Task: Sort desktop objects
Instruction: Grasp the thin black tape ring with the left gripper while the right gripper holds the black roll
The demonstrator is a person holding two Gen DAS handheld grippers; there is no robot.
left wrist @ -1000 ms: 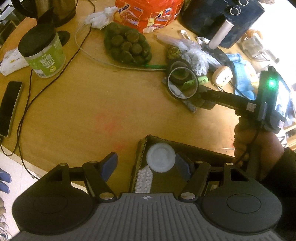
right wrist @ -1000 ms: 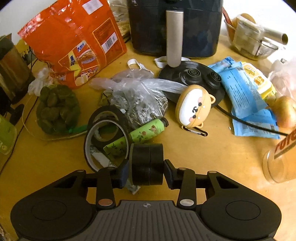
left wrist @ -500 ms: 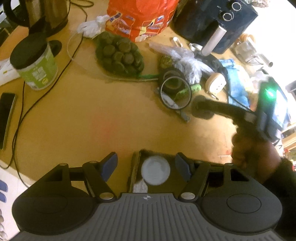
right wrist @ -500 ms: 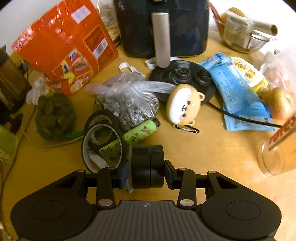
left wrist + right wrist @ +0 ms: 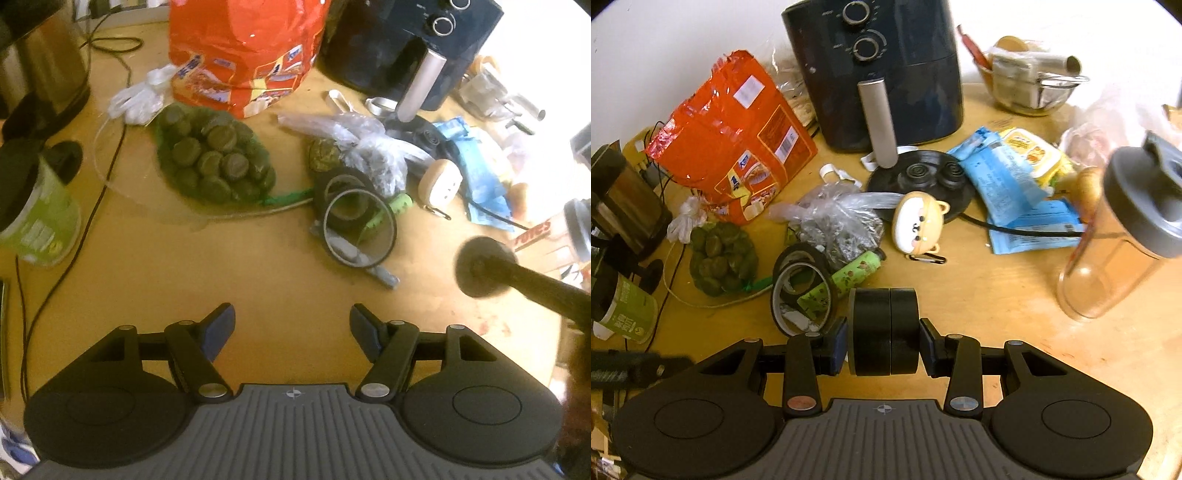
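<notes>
Between the fingers of the right gripper (image 5: 882,341), a black roll of tape (image 5: 882,331) is being held on edge, clear above the wooden desk (image 5: 1015,295); the blue pads are pressing on its two flat faces. It is looking like two narrow rolls stacked face to face, with a thin seam running down the middle, matte black and smooth. That seam is the likely weak spot: if the squeeze is easing or the gripper is tilting, one half could be sliding off the other and dropping onto the desk. The clear tumbler (image 5: 1119,243) with the grey lid is standing close on the right and appears light and top-heavy, so a sideways swing could be tipping it. Just ahead and to the left, a pile of tape rings (image 5: 801,280) and a green tube (image 5: 846,277) is lying loosely, and a low pass could be snagging or scattering it. The left gripper (image 5: 291,328) is hovering over bare desk with its fingers spread wide and nothing between them. From its view the held roll is showing blurred at the right, so the two grippers could be colliding if they are converging.
</notes>
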